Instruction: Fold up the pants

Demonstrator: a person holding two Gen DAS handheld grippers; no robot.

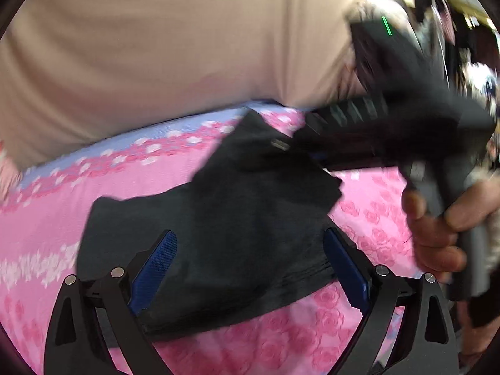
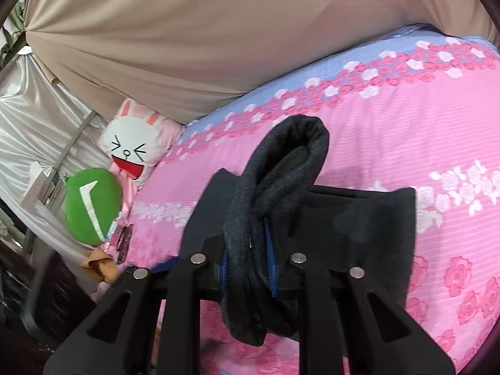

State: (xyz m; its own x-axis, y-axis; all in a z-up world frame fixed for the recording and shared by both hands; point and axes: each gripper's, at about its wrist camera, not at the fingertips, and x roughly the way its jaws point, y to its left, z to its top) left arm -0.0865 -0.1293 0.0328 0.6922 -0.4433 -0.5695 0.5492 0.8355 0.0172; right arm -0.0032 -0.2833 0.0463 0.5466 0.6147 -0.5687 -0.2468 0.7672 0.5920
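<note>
Dark charcoal knit pants (image 1: 218, 228) lay bunched on the pink rose-print bedsheet (image 1: 56, 206), already reduced to a compact bundle of several layers; edges ragged, one flap tilted up toward the person's beige shirt (image 1: 156, 47).

Left gripper (image 1: 250, 268): jaws spread wide, blue pads either side of the near end of the bundle, apparently not clamping; cloth sat between them, contact with the pads uncertain because of blur.

Right gripper (image 2: 247, 265): jaws pressed together, pinching a thick folded roll of the same pants (image 2: 281, 187); a loop of fabric stood up above the pinch, the rest hung down below it and spread flat on the bedsheet (image 2: 406, 143) behind.

In the left view the right gripper (image 1: 312, 143) reached the far corner of the bundle, a bare hand (image 1: 437, 231) on its handle; heavy motion blur there.

Judgement: folding well advanced, perhaps the last fold under way; left to do: lay the held fold down, square the edges, let go.

Beside the bed: white rabbit-face cushion (image 2: 134, 147), green plush toy (image 2: 92, 206).
</note>
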